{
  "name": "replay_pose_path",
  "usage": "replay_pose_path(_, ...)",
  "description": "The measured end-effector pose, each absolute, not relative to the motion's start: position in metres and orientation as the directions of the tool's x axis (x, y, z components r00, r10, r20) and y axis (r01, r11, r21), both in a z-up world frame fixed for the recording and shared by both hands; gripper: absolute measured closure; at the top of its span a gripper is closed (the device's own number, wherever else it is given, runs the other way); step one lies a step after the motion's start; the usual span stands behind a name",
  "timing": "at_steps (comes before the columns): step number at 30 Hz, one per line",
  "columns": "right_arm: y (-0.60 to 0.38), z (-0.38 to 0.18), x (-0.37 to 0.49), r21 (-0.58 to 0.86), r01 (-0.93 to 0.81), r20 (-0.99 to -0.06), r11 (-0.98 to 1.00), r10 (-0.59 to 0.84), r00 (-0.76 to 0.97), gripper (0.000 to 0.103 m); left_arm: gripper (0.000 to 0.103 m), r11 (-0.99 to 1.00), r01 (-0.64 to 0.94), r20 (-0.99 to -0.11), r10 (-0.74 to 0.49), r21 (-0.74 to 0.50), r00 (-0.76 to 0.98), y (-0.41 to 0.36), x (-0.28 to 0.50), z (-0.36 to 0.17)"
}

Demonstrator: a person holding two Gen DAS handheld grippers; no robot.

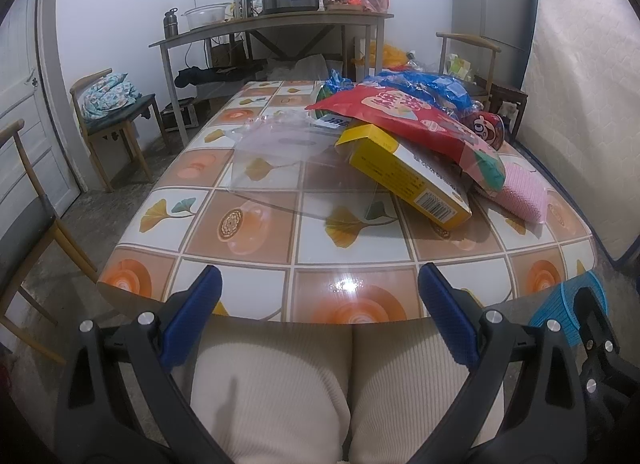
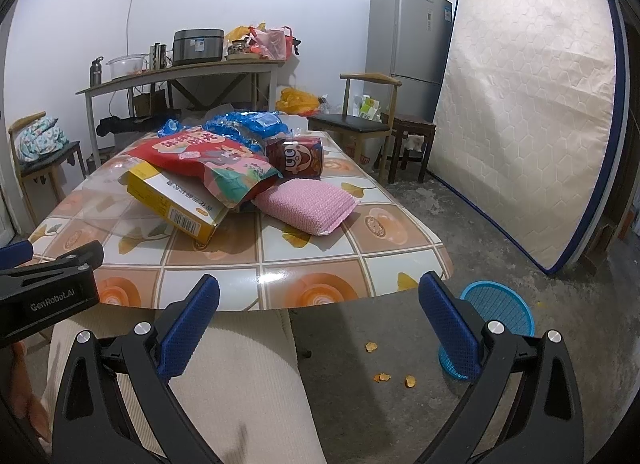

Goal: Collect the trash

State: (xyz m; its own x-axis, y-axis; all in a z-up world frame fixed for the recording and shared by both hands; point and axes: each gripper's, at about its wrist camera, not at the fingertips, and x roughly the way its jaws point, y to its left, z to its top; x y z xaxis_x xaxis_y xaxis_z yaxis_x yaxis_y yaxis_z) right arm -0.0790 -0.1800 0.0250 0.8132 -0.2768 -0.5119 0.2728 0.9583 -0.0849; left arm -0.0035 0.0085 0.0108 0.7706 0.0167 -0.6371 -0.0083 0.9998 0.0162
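Note:
Trash lies piled on the tiled table (image 1: 256,248) (image 2: 304,260): a yellow box (image 1: 408,176) (image 2: 176,200), a red snack bag (image 1: 404,116) (image 2: 208,160), a blue wrapper (image 1: 432,84) (image 2: 248,124), a red can (image 1: 488,124) (image 2: 296,156), a pink sponge (image 1: 524,192) (image 2: 308,200) and clear plastic packaging (image 1: 276,148). A blue mesh basket (image 2: 500,316) (image 1: 568,308) stands on the floor at the right. My left gripper (image 1: 320,300) is open and empty at the table's near edge. My right gripper (image 2: 320,304) is open and empty, above my lap.
A mattress (image 2: 524,120) leans on the right wall beside a fridge (image 2: 408,32). Chairs (image 1: 112,120) (image 2: 360,116) flank the table. A side table (image 1: 272,24) with appliances stands at the back. Orange crumbs (image 2: 380,376) lie on the floor.

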Motion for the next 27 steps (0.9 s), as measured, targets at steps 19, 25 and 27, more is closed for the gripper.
replay_pose_path(19,-0.1807,0.0247,-0.0796,-0.081,0.272,-0.515,0.959,-0.274,0.812,0.006,0.008,1.000,-0.010,-0.649,0.022,0.022,0.761,0.0129,-0.0102,0.0029)
replay_pose_path(25,-0.1812,0.0218,-0.0786,-0.076,0.273,-0.522,0.959,-0.272,0.809,0.006,0.008,1.000,-0.009,-0.658,0.024,0.027,0.753,0.0124,-0.0084,0.0019)
replay_pose_path(27,-0.1810,0.0214,-0.0786,-0.076,0.273,-0.523,0.959,-0.271,0.808,0.006,0.008,1.000,-0.008,-0.661,0.025,0.029,0.750,0.0120,-0.0078,0.0024)
